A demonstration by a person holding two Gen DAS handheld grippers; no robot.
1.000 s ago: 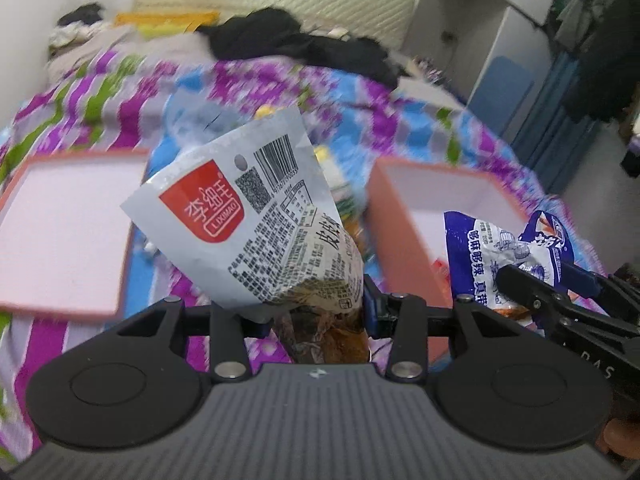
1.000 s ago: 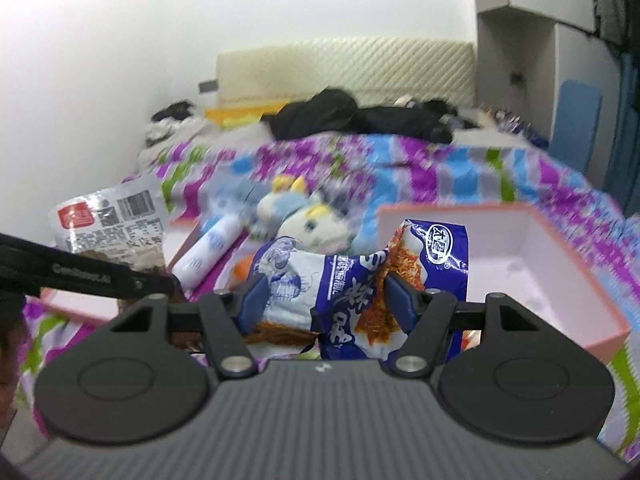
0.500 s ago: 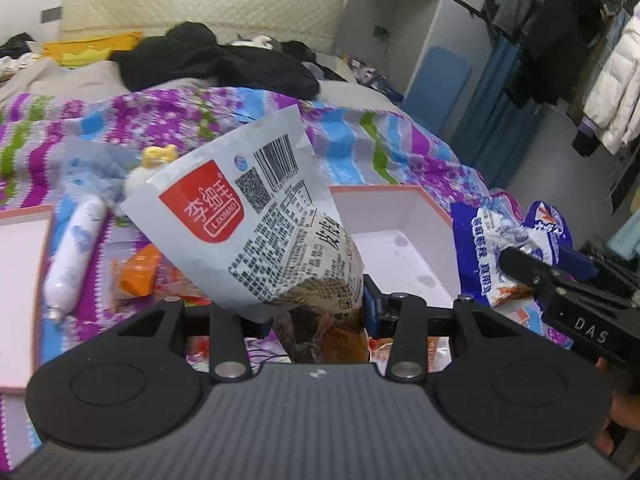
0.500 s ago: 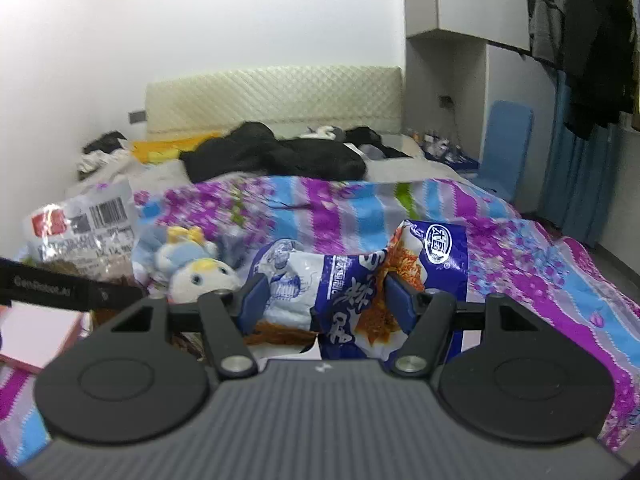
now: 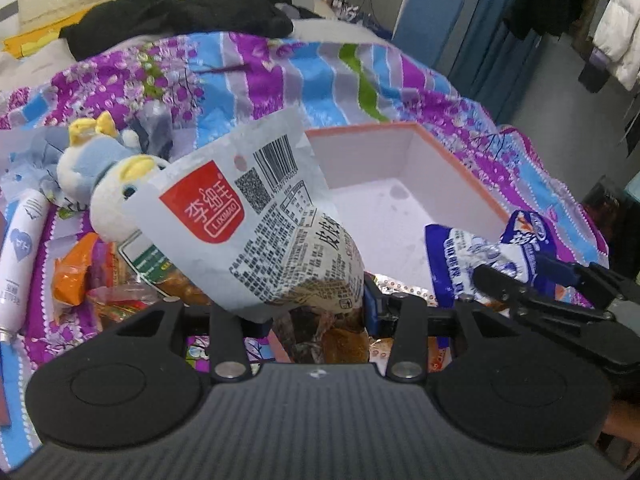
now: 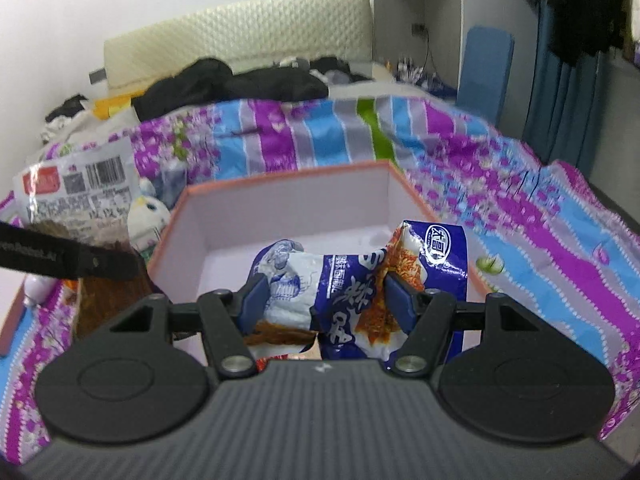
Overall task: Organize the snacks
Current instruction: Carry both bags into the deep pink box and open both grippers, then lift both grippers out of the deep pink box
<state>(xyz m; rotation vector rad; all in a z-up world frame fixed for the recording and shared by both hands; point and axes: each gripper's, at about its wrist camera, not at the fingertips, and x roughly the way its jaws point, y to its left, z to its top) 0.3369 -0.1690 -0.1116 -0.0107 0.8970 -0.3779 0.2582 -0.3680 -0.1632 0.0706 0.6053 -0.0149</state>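
My left gripper (image 5: 312,312) is shut on the lower end of a grey-white snack bag (image 5: 260,232) with a red label and a barcode. The bag stands tilted up to the left, above the near-left corner of a pink box (image 5: 460,160) with a white inside. My right gripper (image 6: 326,300) is shut on a crumpled blue-and-white snack bag (image 6: 348,280); both blue pads press into it. This bag hangs over the near part of the same pink box (image 6: 280,178). In the left wrist view the right gripper (image 5: 512,268) and its blue bag (image 5: 460,252) are at the right.
Everything lies on a bed with a purple, blue and green striped cover (image 5: 320,64). Left of the box are a plush toy (image 5: 108,184), a white tube (image 5: 20,256) and orange snack packets (image 5: 76,276). Black clothes (image 5: 180,12) are at the far end, a blue chair (image 5: 432,20) beyond.
Both grippers have swung to the right and sunk a little, away from the left pink tray and toward the right pink box, which now sits right in front. Both bags are still gripped.
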